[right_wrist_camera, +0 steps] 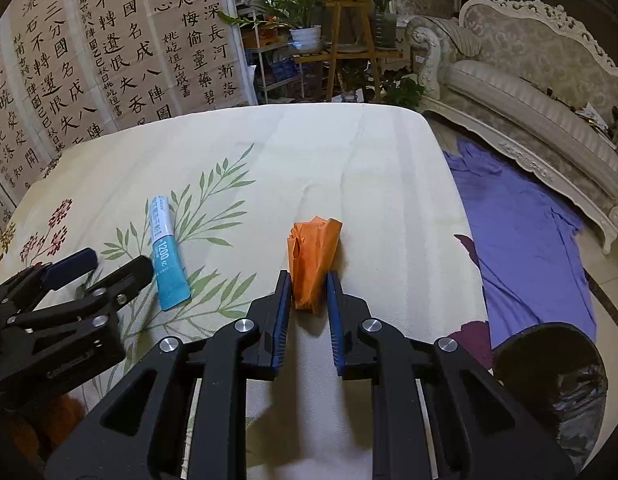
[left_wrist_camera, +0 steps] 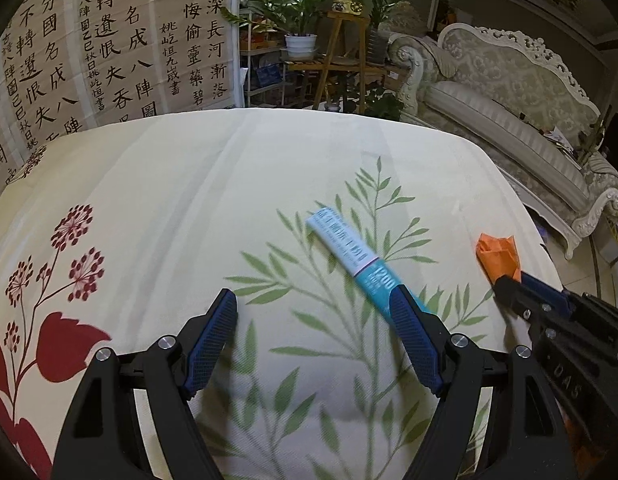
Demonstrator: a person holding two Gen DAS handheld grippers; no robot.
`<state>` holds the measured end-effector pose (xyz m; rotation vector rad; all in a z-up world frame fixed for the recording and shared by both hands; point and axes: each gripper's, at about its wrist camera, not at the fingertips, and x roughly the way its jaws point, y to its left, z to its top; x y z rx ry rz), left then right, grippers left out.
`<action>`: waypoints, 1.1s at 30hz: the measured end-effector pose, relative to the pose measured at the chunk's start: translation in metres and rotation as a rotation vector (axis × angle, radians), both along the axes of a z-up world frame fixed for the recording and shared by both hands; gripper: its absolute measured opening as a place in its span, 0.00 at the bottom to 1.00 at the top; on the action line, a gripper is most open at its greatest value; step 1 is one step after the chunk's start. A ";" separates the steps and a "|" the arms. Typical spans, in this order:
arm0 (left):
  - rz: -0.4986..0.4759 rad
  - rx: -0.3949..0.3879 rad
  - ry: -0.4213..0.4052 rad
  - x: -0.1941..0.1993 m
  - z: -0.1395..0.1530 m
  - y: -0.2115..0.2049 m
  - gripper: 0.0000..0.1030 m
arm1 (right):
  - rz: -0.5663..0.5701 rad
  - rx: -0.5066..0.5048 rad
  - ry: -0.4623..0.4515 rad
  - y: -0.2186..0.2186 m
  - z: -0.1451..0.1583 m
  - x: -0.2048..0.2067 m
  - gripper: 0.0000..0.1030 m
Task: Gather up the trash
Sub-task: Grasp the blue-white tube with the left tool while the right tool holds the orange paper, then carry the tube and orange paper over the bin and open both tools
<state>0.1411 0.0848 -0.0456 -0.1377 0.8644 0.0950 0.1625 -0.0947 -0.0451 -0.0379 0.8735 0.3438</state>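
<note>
The right gripper [right_wrist_camera: 309, 292] was clenched on an orange wrapper [right_wrist_camera: 314, 258], its fingers pressing the crumpled wrapper from both sides just above the tablecloth [right_wrist_camera: 349, 168]. The left gripper [left_wrist_camera: 314, 312] stood spread wide, holding nothing. A teal-and-white packet [left_wrist_camera: 355, 260] lay flat on the cloth ahead of the left gripper, its near end just beside the right-hand finger [left_wrist_camera: 415, 340]. A black bin [right_wrist_camera: 549, 376] stood off the table's edge, to the right of the right gripper.
</note>
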 end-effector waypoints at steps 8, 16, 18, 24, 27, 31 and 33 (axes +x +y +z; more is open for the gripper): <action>0.004 -0.002 0.013 0.015 -0.002 -0.009 0.74 | 0.003 0.016 0.007 -0.002 -0.001 0.001 0.17; -0.001 0.076 0.040 0.017 -0.004 -0.015 0.69 | 0.003 0.016 0.007 -0.003 -0.001 0.001 0.18; -0.003 0.089 0.039 0.015 -0.004 -0.014 0.63 | 0.003 0.015 0.007 -0.003 -0.001 0.001 0.18; -0.013 0.090 0.023 0.006 -0.002 -0.004 0.40 | 0.002 0.001 0.001 -0.001 -0.002 0.000 0.18; -0.019 0.090 0.017 0.002 -0.001 0.003 0.22 | 0.004 -0.008 -0.001 0.000 -0.002 -0.002 0.18; -0.031 0.058 0.008 -0.006 -0.001 0.014 0.05 | 0.005 -0.011 -0.004 0.001 -0.001 -0.004 0.18; -0.038 0.028 0.004 -0.008 0.000 0.018 0.05 | 0.005 -0.009 -0.004 0.002 -0.001 -0.006 0.17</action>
